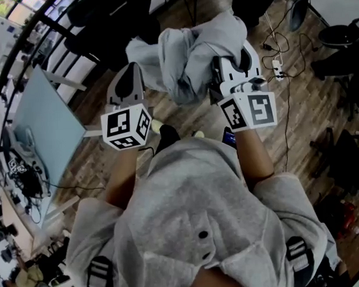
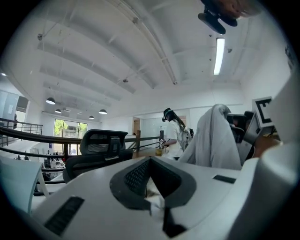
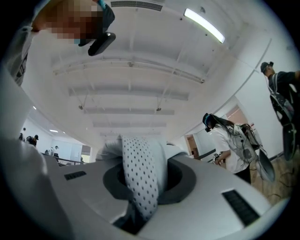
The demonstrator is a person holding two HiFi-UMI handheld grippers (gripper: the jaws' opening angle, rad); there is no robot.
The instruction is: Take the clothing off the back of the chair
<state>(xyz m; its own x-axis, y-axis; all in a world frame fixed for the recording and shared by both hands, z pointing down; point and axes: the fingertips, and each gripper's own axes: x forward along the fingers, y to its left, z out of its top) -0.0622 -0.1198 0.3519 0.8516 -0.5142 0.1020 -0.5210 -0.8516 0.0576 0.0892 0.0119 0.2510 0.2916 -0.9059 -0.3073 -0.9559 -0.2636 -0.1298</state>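
A grey piece of clothing (image 1: 193, 56) hangs bunched in the air in front of me, off any chair. My right gripper (image 1: 221, 72) is shut on it. In the right gripper view a fold of perforated white fabric (image 3: 140, 173) fills the gap between the jaws of the right gripper (image 3: 140, 192). My left gripper (image 1: 132, 70) is level just left of the bundle. Its jaws are shut, and no cloth shows clamped in the left gripper (image 2: 152, 187). From there the clothing (image 2: 215, 140) hangs to the right. A black office chair (image 2: 101, 145) stands bare further off.
A pale blue tabletop (image 1: 48, 128) lies to my left. A power strip with cables (image 1: 277, 67) is on the wooden floor, and dark chairs (image 1: 341, 32) stand at right. A person wearing a headset (image 2: 174, 133) stands ahead beside a railing (image 2: 28, 133).
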